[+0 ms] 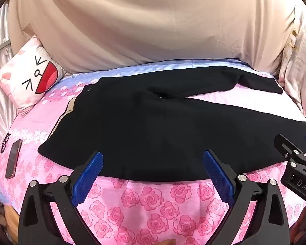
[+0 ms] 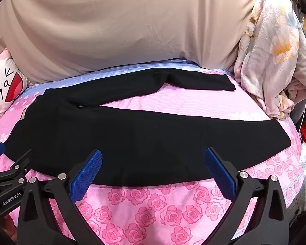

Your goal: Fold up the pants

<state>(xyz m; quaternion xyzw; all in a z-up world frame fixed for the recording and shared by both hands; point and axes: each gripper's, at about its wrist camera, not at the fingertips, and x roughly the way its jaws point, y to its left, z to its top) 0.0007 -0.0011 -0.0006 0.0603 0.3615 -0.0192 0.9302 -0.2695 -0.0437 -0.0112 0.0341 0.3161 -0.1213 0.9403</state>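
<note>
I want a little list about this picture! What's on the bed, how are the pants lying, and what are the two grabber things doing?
surface: bed sheet, pink with roses
pants: black pants spread flat, unfolded, legs splayed apart toward the right
left gripper: left gripper jaws wide open, empty, at the near edge of the pants
right gripper: right gripper jaws wide open, empty, at the near edge too
pillow: cartoon-face pillow, far left
phone: dark phone lying left of the pants
blanket: flowery blanket bunched at right
folding: not started

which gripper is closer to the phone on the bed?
Left. The left gripper hovers open near the pants' waist end, nearer the phone; the right gripper hovers farther along the leg.
</note>
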